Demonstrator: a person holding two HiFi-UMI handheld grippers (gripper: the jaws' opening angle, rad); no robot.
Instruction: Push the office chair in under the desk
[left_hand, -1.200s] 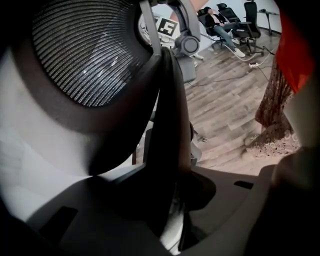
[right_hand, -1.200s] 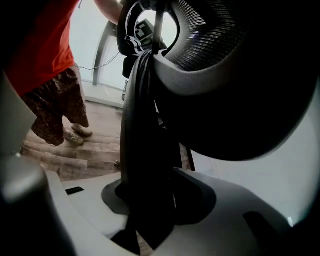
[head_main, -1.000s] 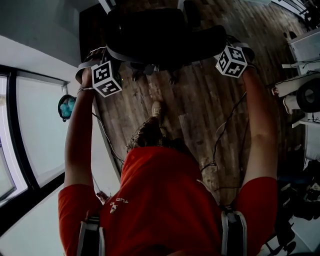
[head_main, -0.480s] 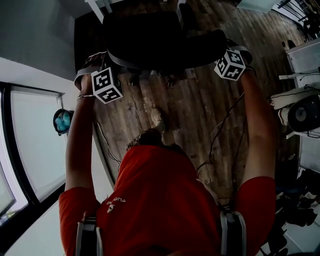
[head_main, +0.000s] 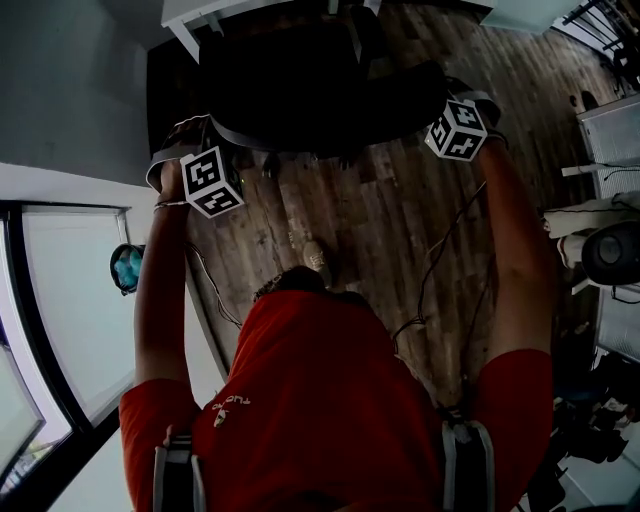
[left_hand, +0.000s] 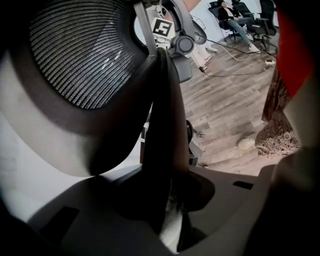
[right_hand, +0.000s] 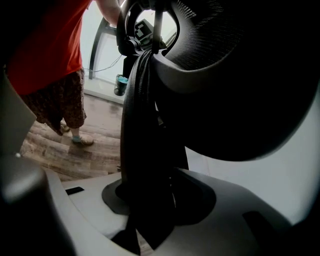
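- Two claws on one office chair (head_main: 310, 80), one at either side of its backrest.
- Left claw (left_hand: 167, 200): clenched on the dark rim (left_hand: 162, 125) of the backrest, which runs down between the jaws. Has just been closing further on it.
- Right claw (right_hand: 150, 200): clenched on the opposite rim (right_hand: 142, 125) in the same way, with that rim upright between the jaws.
- Shows the backrest's grey mesh (left_hand: 85, 55) directly beside the rim in the left gripper view.
- Places the chair at the top of the head view, on the wooden floor (head_main: 400, 220). Backrest toward the person, far side at the edge of the white surface (head_main: 190, 15).
- Leaves unclear how far the seat reaches beneath that surface.
- Holds both arms stretched forward, with a marker cube on each claw: left cube (head_main: 212, 182), right cube (head_main: 458, 128).
- Stands in a red shirt (head_main: 330, 400), with one shoe (head_main: 316, 257) on the floor between body and chair.
- Trails a thin cable (head_main: 430, 280) across the floor beneath the right arm.
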